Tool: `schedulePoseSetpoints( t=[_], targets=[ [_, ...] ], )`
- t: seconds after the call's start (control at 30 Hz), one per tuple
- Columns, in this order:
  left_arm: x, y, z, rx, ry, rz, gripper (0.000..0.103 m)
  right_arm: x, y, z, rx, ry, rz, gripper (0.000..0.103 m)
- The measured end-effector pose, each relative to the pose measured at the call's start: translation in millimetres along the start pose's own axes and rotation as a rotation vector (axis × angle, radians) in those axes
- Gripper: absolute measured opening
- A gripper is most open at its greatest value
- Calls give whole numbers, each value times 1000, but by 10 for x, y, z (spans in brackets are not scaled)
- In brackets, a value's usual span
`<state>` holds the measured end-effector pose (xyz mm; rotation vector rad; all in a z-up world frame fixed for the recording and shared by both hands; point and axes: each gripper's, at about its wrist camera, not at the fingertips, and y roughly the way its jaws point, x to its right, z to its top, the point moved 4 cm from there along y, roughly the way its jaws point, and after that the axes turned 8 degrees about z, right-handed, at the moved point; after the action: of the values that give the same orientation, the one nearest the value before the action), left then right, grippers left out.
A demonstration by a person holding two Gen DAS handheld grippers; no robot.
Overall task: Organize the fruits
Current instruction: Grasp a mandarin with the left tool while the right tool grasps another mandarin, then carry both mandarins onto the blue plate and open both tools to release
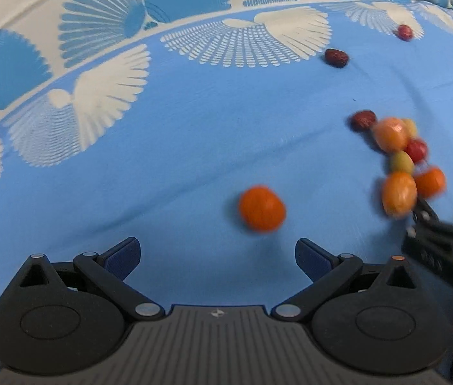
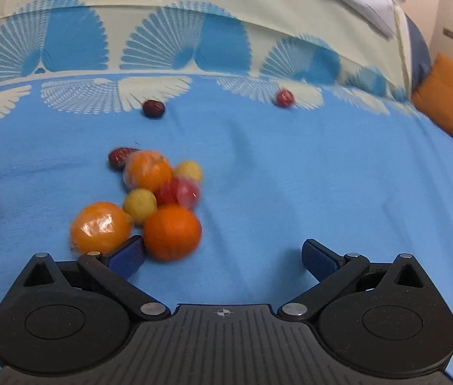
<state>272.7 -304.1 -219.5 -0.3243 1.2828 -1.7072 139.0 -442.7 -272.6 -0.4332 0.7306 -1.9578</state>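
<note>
Both pairs of tongs sit closest to their cameras, each spread wide with nothing between the blue pads. Left tongs (image 1: 217, 256) hover low over the blue cloth (image 1: 178, 147) with a lone orange (image 1: 261, 208) just ahead of them, slightly right of centre. Right tongs (image 2: 223, 258) are near the main heap, with the left pad (image 2: 128, 256) right beside, perhaps touching, a wrapped orange (image 2: 101, 228) and a bare orange (image 2: 172, 231).

Whether the cloth covers a worktop or a bed I cannot tell; pale bedding or fabric rises behind it.

Most of the fruit is in one loose cluster: those two oranges, a second wrapped orange (image 2: 149, 170) at the far side, two small yellow fruits (image 2: 140, 204) (image 2: 189, 170), a small red fruit (image 2: 178, 192), and a dark red date (image 2: 119, 157) touching the cluster's far edge. Well apart from it, near the white fan pattern, lie another date (image 2: 153, 108) and a small red wrapped fruit (image 2: 285, 97).

By my reading the sorting has barely started. No bowl, tray or separate group by kind is in view, the kinds are mixed together in the heap, and three pieces lie scattered. Nothing is held, so every fruit remains to be picked and placed. Blur softens the cluster, so finer detail of the small fruits is uncertain.
</note>
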Motion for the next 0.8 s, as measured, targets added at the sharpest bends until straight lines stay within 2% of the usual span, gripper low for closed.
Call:
schedulePoseSetpoints(
  t=[0.1,0.13,0.17,0.2,0.23,0.27,0.3,0.33,0.4,0.47,0.6,0.7,0.8],
  targets=[
    [74,148,105,16,11,-34,103,-3,43,40,16,-13,3,102],
    [109,177,129,16,23,-38,103,19,-5,52,16,-5,22,94],
    [145,201,147,17,40,-41,103,26,-34,50,13,19,92,67],
    [173,194,151,33,51,-34,97,49,-123,51,17,40,151,56],
    [194,159,141,50,60,-21,88,31,-165,53,16,23,145,39],
    [217,130,127,54,75,-19,51,13,-194,49,14,-3,148,36],
    [246,119,114,33,89,-58,37,21,-197,48,18,1,149,36],
    [244,92,100,27,74,-75,37,51,-191,64,19,28,151,35],
    [210,-51,57,84,43,-104,36,136,-209,97,50,67,95,35],
    [179,-227,18,123,49,-93,36,301,-254,138,82,115,16,35],
    [-8,-663,-121,141,6,-86,37,607,-418,162,96,227,-68,35],
    [-233,-1146,-337,181,-36,-85,37,699,-738,208,122,277,-65,35],
    [-483,-1626,-648,226,-82,-80,37,633,-1263,188,158,275,25,35]
  ],
)
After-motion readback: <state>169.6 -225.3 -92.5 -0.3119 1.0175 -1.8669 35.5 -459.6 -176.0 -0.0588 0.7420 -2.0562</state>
